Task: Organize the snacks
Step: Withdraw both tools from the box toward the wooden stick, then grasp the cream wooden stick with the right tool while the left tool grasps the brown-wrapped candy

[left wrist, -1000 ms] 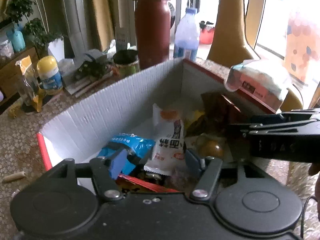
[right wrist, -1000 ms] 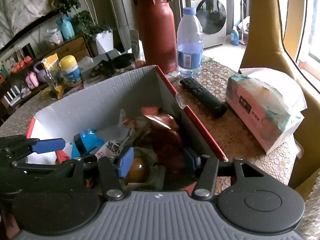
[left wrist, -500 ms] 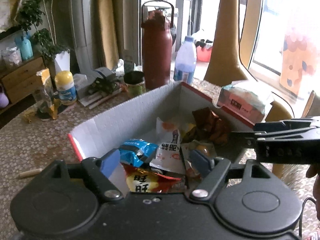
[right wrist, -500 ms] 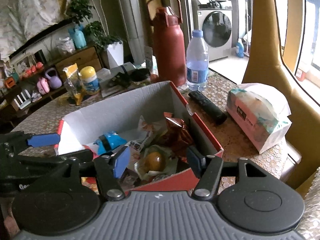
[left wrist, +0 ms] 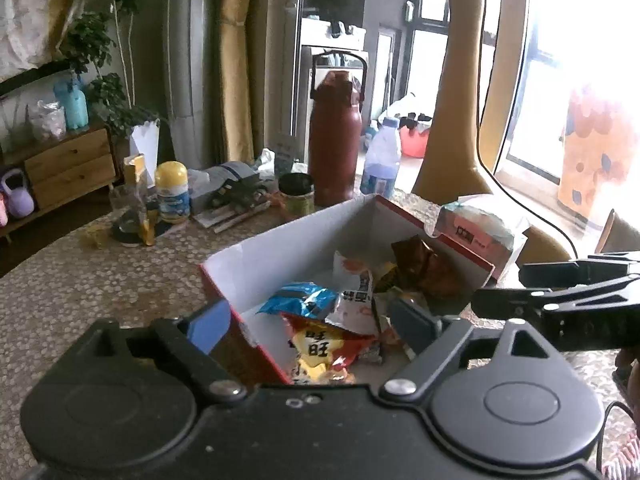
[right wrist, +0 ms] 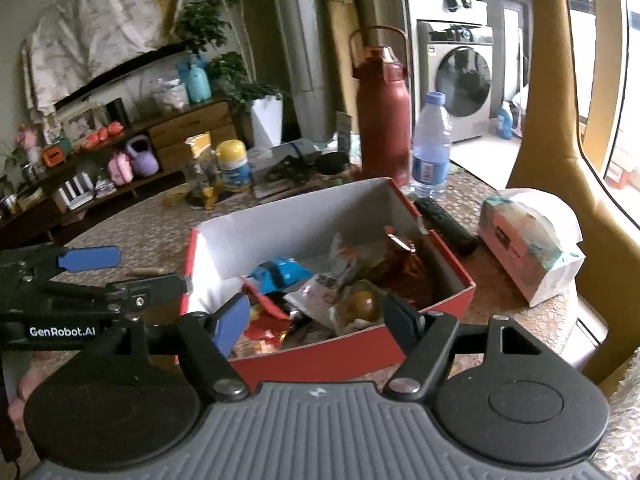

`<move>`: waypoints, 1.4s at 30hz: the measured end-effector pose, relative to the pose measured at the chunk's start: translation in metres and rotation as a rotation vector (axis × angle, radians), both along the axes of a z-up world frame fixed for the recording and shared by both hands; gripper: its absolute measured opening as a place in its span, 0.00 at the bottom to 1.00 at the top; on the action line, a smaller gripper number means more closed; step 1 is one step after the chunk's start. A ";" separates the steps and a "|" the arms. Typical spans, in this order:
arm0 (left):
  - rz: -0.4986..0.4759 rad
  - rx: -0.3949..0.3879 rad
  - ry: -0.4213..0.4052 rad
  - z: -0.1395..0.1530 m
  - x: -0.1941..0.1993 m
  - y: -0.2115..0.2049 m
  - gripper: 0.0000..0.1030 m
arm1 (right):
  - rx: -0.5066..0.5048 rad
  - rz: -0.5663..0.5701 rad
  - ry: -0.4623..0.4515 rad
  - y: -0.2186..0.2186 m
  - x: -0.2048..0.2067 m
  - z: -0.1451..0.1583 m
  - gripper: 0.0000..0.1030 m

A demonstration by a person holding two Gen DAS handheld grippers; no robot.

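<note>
Noted cardboard box [right wrist: 352, 354]: glossy red outside, matt white inside. Held snack packets [right wrist: 320, 296] of shiny crinkled foil and plastic film; blue packet [left wrist: 300, 300] glossy, brown wrapper [left wrist: 424, 264] crumpled and reflective. Recorded table covering [left wrist: 100, 280] as textured, lace-like cloth, matt. Saw red flask [right wrist: 382, 120] with smooth satin finish; water bottle [right wrist: 430, 152] of clear plastic with blue cap. Logged tissue pack [right wrist: 528, 240] in soft, slightly glossy plastic wrap; remote [right wrist: 446, 226] matt black plastic. Observed cabinet [left wrist: 68, 168] of plain wood. Found left gripper [left wrist: 308, 320] of matt black plastic with blue pads [left wrist: 210, 326].
</note>
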State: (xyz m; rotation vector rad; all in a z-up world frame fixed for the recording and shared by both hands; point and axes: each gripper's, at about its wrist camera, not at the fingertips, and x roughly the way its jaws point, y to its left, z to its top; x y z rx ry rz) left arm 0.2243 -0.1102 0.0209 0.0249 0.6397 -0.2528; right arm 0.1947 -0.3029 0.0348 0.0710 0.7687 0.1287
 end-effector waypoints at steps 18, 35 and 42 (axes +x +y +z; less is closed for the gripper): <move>0.083 -0.032 -0.042 0.004 -0.051 0.083 0.99 | 0.062 0.165 0.021 0.075 -0.028 0.002 0.82; 0.271 -0.010 -0.050 -0.013 -0.039 0.190 1.00 | 0.108 0.318 0.077 0.166 0.005 -0.041 0.84; 0.338 -0.030 -0.025 -0.027 -0.011 0.223 1.00 | 0.065 0.331 0.078 0.187 0.045 -0.051 0.84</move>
